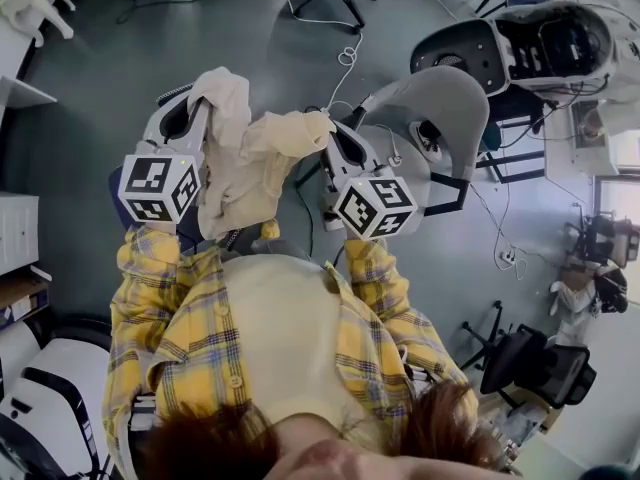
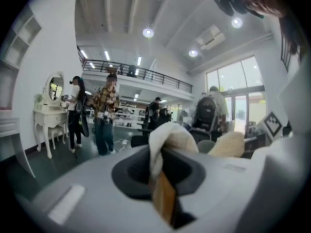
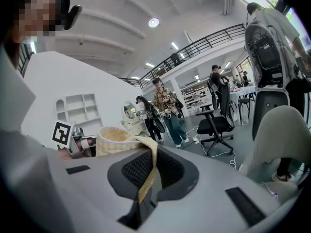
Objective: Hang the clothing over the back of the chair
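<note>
A cream garment hangs bunched between my two grippers, above the grey floor and in front of the person's yellow plaid shirt. My left gripper is shut on one part of it, and a fold of the garment rises out of the jaws in the left gripper view. My right gripper is shut on another part, with the garment draped leftward from its jaws. A grey chair stands just right of the right gripper, and its pale backrest shows at the right of the right gripper view.
A white machine stands beyond the grey chair. Cables trail over the floor. A black office chair and standing people are farther off. A white dressing table is at the left, and white shelving lines the left edge.
</note>
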`<state>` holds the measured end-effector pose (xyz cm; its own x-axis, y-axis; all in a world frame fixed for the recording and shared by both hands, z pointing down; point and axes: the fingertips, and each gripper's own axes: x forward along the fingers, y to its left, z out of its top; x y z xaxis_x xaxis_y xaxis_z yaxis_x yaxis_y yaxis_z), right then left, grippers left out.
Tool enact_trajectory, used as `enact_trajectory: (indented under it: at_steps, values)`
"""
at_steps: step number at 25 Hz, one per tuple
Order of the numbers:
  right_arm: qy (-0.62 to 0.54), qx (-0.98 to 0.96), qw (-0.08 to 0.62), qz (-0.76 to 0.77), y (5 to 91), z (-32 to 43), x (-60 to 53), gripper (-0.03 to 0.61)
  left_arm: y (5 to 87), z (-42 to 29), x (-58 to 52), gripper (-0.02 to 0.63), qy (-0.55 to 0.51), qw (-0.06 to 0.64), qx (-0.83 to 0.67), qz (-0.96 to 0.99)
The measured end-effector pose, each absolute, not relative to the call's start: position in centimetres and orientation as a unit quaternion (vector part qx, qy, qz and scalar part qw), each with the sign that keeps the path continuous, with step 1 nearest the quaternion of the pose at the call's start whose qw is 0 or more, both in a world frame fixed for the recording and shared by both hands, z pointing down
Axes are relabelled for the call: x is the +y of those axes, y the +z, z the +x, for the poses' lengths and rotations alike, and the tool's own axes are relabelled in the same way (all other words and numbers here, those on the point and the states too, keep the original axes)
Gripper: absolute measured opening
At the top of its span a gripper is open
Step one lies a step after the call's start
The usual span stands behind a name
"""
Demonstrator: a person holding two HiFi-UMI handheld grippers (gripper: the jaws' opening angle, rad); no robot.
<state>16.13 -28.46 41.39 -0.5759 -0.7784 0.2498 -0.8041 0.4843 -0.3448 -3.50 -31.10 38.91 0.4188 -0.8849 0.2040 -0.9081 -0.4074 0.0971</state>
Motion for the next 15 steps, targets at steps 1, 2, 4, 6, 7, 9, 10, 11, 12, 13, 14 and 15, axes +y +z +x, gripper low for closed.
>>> enact_trajectory:
  at_steps: [1,2,4,6,7,9,10,11,12,13,14,15]
  values:
    - [0.220,-0.858,0.034,0.463,42.0,16.3,-28.4,0.026,39.2,-3.5,-31.2,0.037,0.065,0.098,-0.536,0.836]
    - [0.224,-0.855,0.040,0.466,42.6,16.4,-28.4,0.026,39.5,-3.6,-31.3,0.037,0.069,0.099,-0.536,0.835]
    - [0.234,-0.848,0.051,0.472,43.7,16.7,-28.4,0.026,39.8,-3.5,-31.4,0.037,0.077,0.098,-0.536,0.835]
    - [0.243,-0.844,0.062,0.475,44.8,16.9,-28.3,0.026,40.0,-3.4,-31.6,0.037,0.086,0.097,-0.537,0.834]
    - [0.247,-0.842,0.069,0.475,45.3,16.9,-28.3,0.026,40.2,-3.4,-31.8,0.037,0.090,0.096,-0.538,0.833]
    - [0.256,-0.838,0.085,0.474,46.6,16.9,-28.4,0.026,40.8,-3.4,-32.3,0.037,0.102,0.097,-0.538,0.831]
    - [0.261,-0.837,0.093,0.472,47.3,16.9,-28.4,0.026,41.2,-3.3,-32.5,0.037,0.108,0.099,-0.538,0.830]
    - [0.267,-0.835,0.099,0.471,47.9,16.8,-28.4,0.026,41.6,-3.3,-32.7,0.037,0.113,0.101,-0.537,0.830]
    - [0.272,-0.833,0.105,0.470,48.5,16.8,-28.4,0.026,41.9,-3.3,-32.9,0.037,0.118,0.103,-0.537,0.829]
    - [0.276,-0.832,0.110,0.468,48.9,16.8,-28.3,0.026,42.2,-3.3,-33.0,0.038,0.121,0.104,-0.538,0.828]
    - [0.278,-0.832,0.114,0.466,49.3,16.8,-28.2,0.026,42.5,-3.3,-33.0,0.038,0.123,0.105,-0.539,0.826]
    - [0.280,-0.832,0.118,0.463,49.5,16.8,-28.1,0.026,42.7,-3.3,-33.1,0.040,0.125,0.107,-0.541,0.825]
